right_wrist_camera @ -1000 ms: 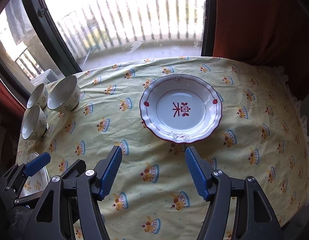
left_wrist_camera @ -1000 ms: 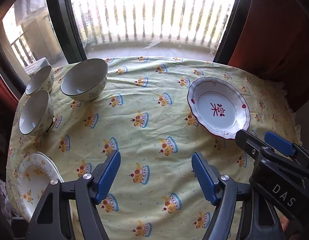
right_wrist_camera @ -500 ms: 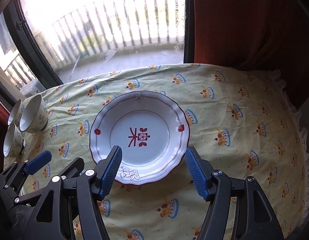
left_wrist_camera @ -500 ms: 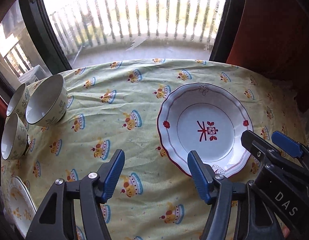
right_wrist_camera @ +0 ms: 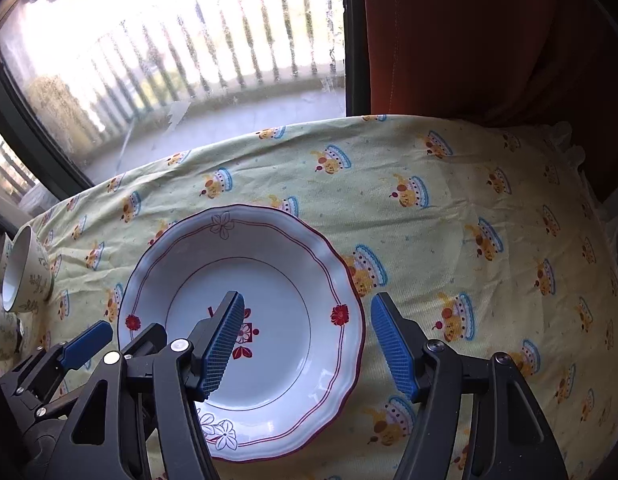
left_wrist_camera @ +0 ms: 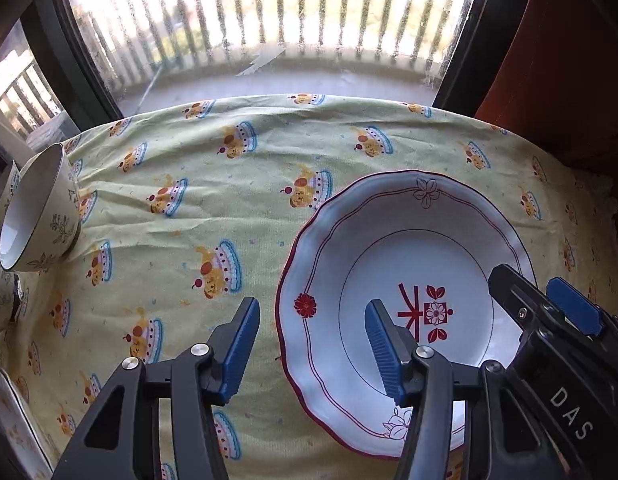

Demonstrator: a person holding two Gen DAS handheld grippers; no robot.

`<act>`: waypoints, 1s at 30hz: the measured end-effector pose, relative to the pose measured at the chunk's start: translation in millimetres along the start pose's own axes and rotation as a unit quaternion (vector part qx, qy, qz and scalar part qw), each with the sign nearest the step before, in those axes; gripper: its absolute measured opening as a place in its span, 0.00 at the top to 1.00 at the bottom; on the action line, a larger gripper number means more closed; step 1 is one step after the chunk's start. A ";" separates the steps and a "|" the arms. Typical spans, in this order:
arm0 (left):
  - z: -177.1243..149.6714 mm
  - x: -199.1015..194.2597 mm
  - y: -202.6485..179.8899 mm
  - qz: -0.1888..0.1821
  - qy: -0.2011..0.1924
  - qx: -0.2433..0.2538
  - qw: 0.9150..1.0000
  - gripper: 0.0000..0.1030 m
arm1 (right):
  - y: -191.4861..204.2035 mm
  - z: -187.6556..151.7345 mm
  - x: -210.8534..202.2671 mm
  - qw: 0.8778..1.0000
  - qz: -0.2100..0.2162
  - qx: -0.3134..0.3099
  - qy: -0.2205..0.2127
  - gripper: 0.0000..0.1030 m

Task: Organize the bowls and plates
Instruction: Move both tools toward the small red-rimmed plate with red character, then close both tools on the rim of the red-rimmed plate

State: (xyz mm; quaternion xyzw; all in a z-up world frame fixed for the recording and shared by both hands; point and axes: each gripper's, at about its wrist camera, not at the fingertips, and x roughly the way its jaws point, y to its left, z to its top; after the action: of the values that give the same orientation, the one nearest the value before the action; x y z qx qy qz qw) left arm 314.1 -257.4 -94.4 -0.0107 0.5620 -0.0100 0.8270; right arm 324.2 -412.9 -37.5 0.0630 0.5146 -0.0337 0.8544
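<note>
A white deep plate (left_wrist_camera: 461, 236) with a red rim and a red flower mark lies on the yellow patterned tablecloth; it also shows in the right wrist view (right_wrist_camera: 269, 264). My left gripper (left_wrist_camera: 313, 346) is open and straddles the plate's left rim. My right gripper (right_wrist_camera: 305, 340) is open and straddles the plate's right rim. Both hover just above it, empty. Floral bowls (left_wrist_camera: 37, 212) stand at the far left, also in the right wrist view (right_wrist_camera: 25, 268). A second patterned plate (left_wrist_camera: 13, 412) shows partly at the lower left edge.
The table (right_wrist_camera: 489, 208) ends at a window with a balcony railing behind it. A red curtain (right_wrist_camera: 489, 40) hangs at the back right. The cloth's frilled edge (right_wrist_camera: 569, 136) drops off at the right.
Both grippers have moved right and closer to the red-rimmed plate, now one at each side of it. The bowls have slid to the left edge of view. Jaws stay open.
</note>
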 end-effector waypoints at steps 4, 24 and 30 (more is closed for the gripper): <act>2.3 13.3 -1.9 -0.002 0.010 0.000 1.000 0.52 | -2.4 3.8 16.3 1.000 0.000 -0.001 0.012 0.33; -4.4 8.8 8.4 0.005 0.014 0.003 1.000 0.52 | 2.4 -7.4 28.4 0.999 -0.006 0.001 0.048 0.48; -31.1 -4.8 36.9 0.008 0.038 -0.002 0.999 0.52 | 21.1 -31.4 12.2 0.998 0.015 -0.010 0.065 0.48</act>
State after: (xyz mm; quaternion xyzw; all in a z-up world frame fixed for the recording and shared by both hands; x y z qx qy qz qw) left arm 283.6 -220.5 -102.4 -0.0073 0.5934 -0.0026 0.8049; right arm 305.1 -387.5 -61.3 0.0639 0.5684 -0.0116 0.8202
